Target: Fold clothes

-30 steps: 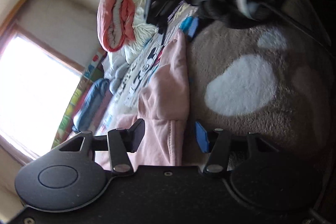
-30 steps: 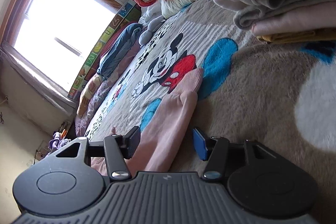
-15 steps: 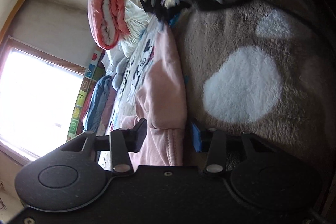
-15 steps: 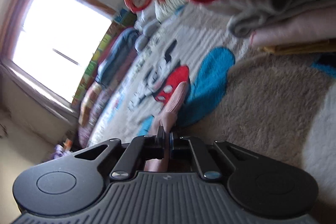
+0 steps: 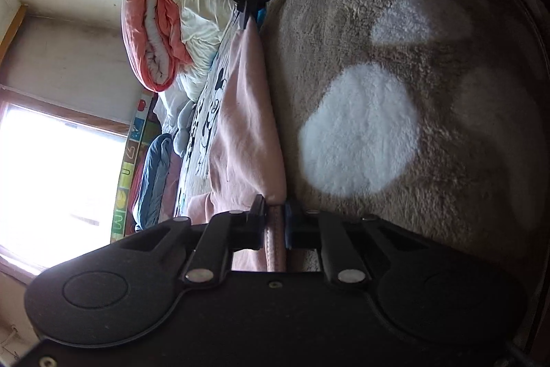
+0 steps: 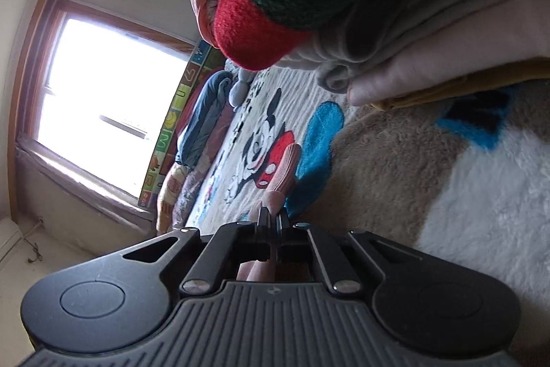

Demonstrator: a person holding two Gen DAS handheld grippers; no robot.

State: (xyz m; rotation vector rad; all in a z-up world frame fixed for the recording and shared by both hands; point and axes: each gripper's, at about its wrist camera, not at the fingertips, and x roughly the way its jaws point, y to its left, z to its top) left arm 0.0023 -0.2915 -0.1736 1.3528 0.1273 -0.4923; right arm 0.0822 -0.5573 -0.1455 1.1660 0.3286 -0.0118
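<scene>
Left gripper point(image 5: 275, 222): just clamped onto pink garment point(image 5: 240, 112) hem | right gripper point(image 6: 271, 222): pinching pink cuff point(image 6: 283, 171) | ready to lift off plush blanket point(image 5: 395, 64), fold

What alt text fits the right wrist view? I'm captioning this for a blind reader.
The right gripper is shut on a fold of the pink garment, which lies on a fluffy cartoon-mouse blanket. A stack of folded clothes with a red and green knit on top sits behind, and a bright window is at left.
</scene>
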